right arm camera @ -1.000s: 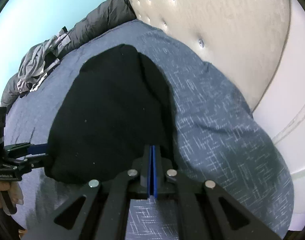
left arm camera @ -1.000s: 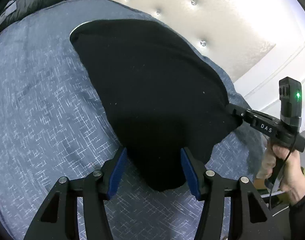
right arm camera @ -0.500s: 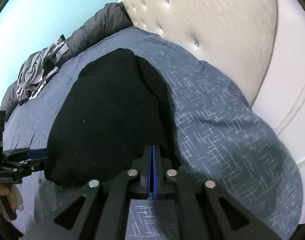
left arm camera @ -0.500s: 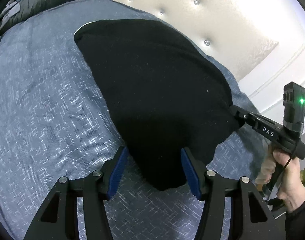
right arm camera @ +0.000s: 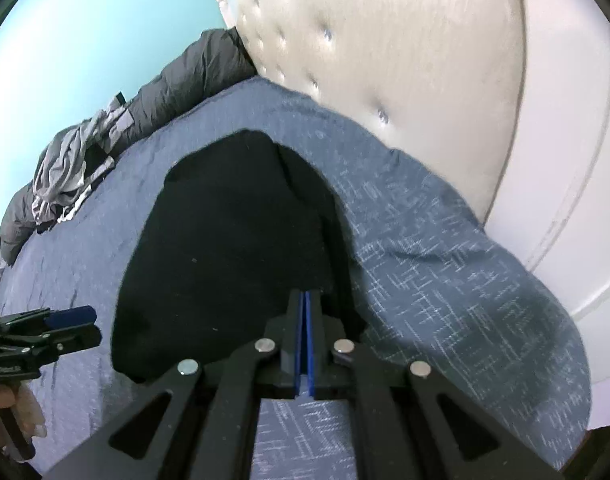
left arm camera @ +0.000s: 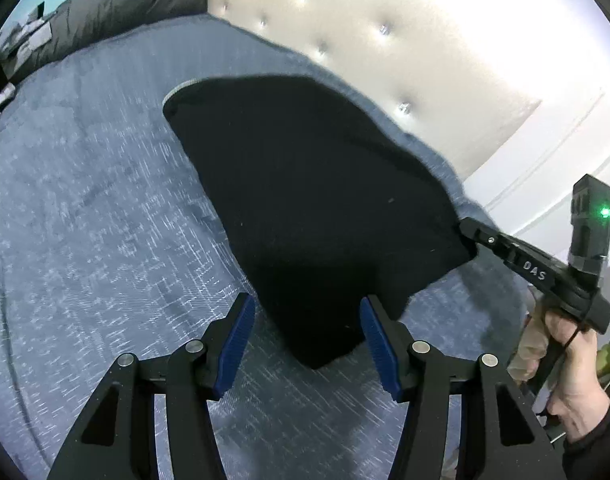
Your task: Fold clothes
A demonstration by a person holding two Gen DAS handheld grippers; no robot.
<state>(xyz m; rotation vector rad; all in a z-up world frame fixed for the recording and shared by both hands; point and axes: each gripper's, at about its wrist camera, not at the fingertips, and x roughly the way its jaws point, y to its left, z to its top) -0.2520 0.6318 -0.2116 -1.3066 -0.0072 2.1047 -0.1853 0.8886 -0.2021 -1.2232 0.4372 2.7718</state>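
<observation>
- Lying spread on the blue bed (left arm camera: 85, 216), the black garment (left arm camera: 305, 184) has one near corner pinched by the right tongs (right arm camera: 305, 344).
- Left tongs (left arm camera: 307, 336) gape wide around the other corner; closing there seems next.

One legible marking: the white letters "DAS" on the black body of the right tongs (left arm camera: 465, 227), seen in the left wrist view, printed along the arm just below a black module (left arm camera: 589, 224) showing a green light. The letters read inverted from this angle. In the right wrist view the left tongs (right arm camera: 71, 322) carry a small white marking on the body, too small and blurred to read. No other text, numbers or labels legible
</observation>
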